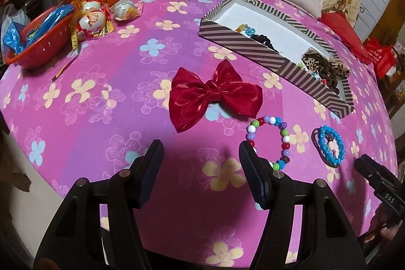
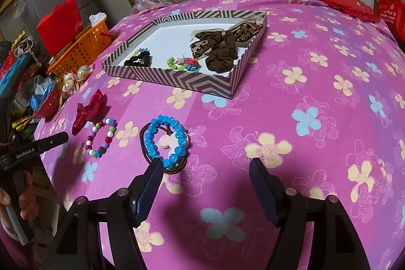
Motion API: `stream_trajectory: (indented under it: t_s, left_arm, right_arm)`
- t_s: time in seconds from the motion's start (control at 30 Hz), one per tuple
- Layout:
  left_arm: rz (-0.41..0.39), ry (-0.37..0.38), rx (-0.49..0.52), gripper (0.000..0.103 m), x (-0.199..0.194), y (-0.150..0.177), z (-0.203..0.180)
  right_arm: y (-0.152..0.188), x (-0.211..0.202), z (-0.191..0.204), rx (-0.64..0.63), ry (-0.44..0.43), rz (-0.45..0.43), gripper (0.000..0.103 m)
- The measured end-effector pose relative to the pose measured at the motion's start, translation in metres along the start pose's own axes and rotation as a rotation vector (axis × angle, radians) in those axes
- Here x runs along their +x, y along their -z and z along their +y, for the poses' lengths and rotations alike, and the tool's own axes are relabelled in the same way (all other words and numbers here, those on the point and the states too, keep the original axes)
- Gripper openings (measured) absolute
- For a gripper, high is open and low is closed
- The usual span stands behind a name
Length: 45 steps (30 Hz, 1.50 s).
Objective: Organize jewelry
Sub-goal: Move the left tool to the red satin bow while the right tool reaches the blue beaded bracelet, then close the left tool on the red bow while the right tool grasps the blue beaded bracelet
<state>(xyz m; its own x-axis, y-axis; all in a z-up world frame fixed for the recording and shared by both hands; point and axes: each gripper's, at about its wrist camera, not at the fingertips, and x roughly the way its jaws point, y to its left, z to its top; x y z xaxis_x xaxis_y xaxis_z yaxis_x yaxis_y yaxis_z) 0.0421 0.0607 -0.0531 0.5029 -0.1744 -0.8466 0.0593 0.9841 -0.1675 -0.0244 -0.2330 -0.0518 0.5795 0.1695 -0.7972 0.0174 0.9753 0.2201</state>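
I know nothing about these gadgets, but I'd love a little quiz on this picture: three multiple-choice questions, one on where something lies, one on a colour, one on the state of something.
1. Where does the red bow lie?
A. inside the striped box
B. on the pink flowered cloth, outside the box
C. in the orange basket

2. What colour is the bead bracelet lying over the brown hair tie?
A. blue
B. black
C. yellow

3. How does the right gripper stand?
A. shut on the bracelet
B. open, holding nothing
C. shut on the bow

Answers:
1 B: the bow rests on the cloth, in front of the striped box.
2 A: its beads are all bright blue.
3 B: bare cloth shows between the spread fingers; the blue bracelet lies just beyond the tip of one.
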Motion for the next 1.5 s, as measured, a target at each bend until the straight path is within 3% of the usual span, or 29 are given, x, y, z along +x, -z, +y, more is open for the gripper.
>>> stream_trajectory:
  t_s: [0.2,0.3,0.6,0.9,1.23,1.5]
  left_arm:
    - [-0.005,0.028,0.022,0.063,-0.002,-0.008,0.0]
    - [-0.006,0.058,0.043,0.077,-0.003,-0.014,-0.001]
    - [-0.001,0.067,0.109,0.077,0.003,-0.03,-0.001]
    - [0.035,0.091,0.293,0.077,0.02,-0.042,-0.007]
    - [0.015,0.041,0.513,0.077,0.035,-0.048,-0.027]
    - [0.056,0.066,0.455,0.077,0.055,-0.057,-0.017]
  right_arm:
    - [-0.001,-0.001,-0.003,0.008,-0.005,-0.005,0.069]
    - [-0.002,-0.001,-0.003,0.009,-0.008,-0.008,0.069]
    - [-0.003,0.001,-0.004,0.014,-0.01,0.0,0.069]
    - [-0.004,0.005,-0.004,0.013,-0.01,0.009,0.069]
    - [-0.006,0.011,0.003,-0.011,-0.015,0.011,0.069]
    - [-0.013,0.018,0.026,-0.138,0.02,-0.015,0.069]
